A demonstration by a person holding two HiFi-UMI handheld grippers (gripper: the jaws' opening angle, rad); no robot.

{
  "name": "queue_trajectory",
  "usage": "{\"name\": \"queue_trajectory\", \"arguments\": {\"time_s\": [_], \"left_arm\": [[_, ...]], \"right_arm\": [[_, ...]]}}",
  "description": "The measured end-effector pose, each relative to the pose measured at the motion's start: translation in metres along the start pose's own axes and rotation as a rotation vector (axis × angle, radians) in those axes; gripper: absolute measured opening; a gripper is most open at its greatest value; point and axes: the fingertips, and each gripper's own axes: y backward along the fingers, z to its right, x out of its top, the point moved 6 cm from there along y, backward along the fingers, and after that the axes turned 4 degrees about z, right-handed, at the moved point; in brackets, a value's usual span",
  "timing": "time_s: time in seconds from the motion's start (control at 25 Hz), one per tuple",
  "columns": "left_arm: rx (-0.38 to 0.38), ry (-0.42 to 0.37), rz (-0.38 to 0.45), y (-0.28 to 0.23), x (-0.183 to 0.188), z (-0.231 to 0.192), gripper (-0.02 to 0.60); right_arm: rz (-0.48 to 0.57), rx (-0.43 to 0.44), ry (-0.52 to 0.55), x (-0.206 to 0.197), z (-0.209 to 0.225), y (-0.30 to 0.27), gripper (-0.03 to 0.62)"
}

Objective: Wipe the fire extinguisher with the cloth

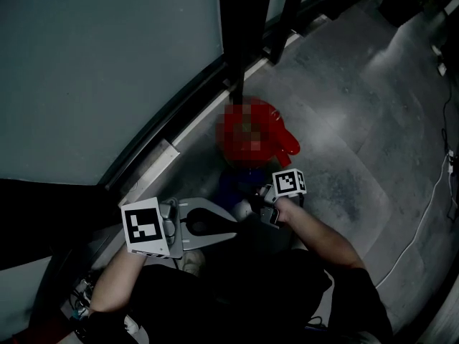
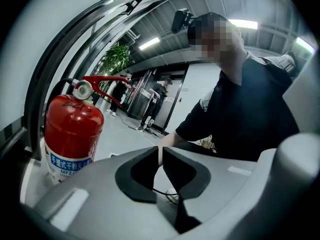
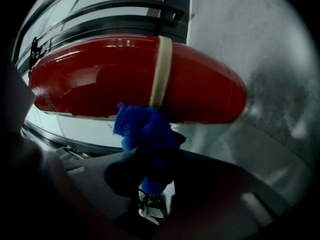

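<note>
Cloth (image 3: 142,126) clamped by right gripper (image 3: 151,160) touches fire extinguisher (image 3: 95,84); left gripper (image 2: 161,154) jaws closed.

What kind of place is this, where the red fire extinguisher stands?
Probably the lobby or corridor of an office building: a smooth grey floor, a big glass wall in dark frames, strip lights on the ceiling, and a leafy plant beyond the fire extinguisher.

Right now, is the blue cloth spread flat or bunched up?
Bunched up: the cloth is a crumpled wad pinched in the right tongs, at the extinguisher.
</note>
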Motion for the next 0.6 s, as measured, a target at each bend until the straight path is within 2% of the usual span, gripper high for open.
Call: {"name": "queue_trajectory", "arguments": {"time_s": [0.28,0.6], "left_arm": [[-0.001,0.015,0.007,0.001,0.0,-0.001,0.032],[0.041,0.024,0.051,0.009,0.004,-0.004,0.032]], "right_arm": [[0.021,-0.046,0.012,0.004,0.019,-0.009,0.123],[0.007,-0.148,0.019,0.006,0.055,-0.013,0.123]]}}
